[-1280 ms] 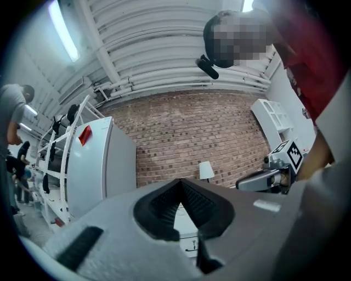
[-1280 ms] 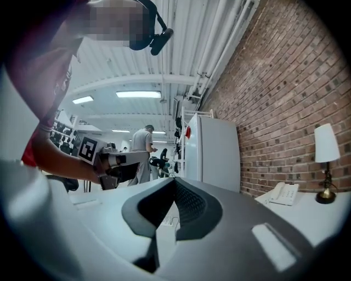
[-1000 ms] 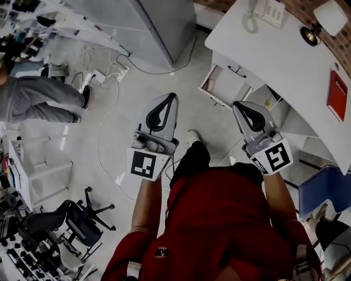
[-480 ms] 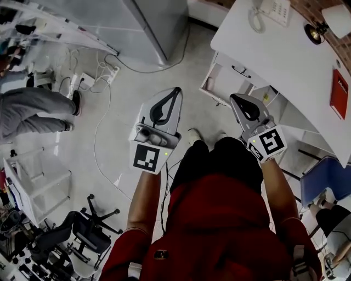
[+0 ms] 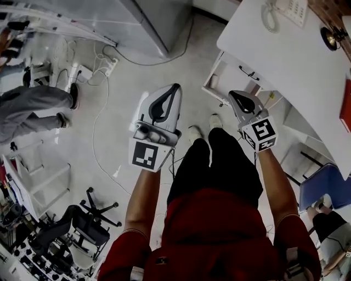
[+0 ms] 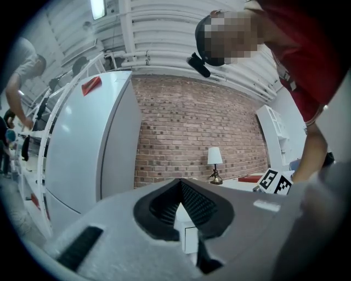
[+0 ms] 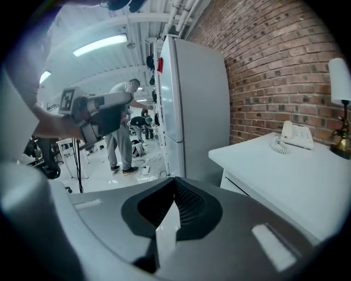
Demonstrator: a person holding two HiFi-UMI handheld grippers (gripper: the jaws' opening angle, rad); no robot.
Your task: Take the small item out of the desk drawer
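Left gripper [image 5: 174, 89] has its jaws pressed together with nothing between them, and it hangs in the air over the pale floor [image 5: 137, 77]. Right gripper [image 5: 233, 94] is likewise closed and empty. It is held just beside the open drawer [image 5: 222, 79] of the white table [image 5: 285, 49], apart from it. The drawer is pulled out from under the tabletop. Its inside looks pale, and the small item cannot be made out in it from any view.

On the table stand a white telephone [image 5: 285, 8] with a coiled cord and a small lamp [image 5: 330, 37], with a red book [image 5: 346, 107] at the far right edge. A brick wall [image 6: 186, 131] runs behind the table. A tall grey-white refrigerator [image 5: 159, 22] stands to the left of the table. Loose cables [image 5: 98, 137] trail across the floor towards a power strip [image 5: 82, 71] near the refrigerator.

A person in grey trousers [image 5: 33, 104] stands at the left edge of the room, a black office chair [image 5: 82, 222] sits at lower left, and a blue chair [image 5: 323, 186] is at lower right.
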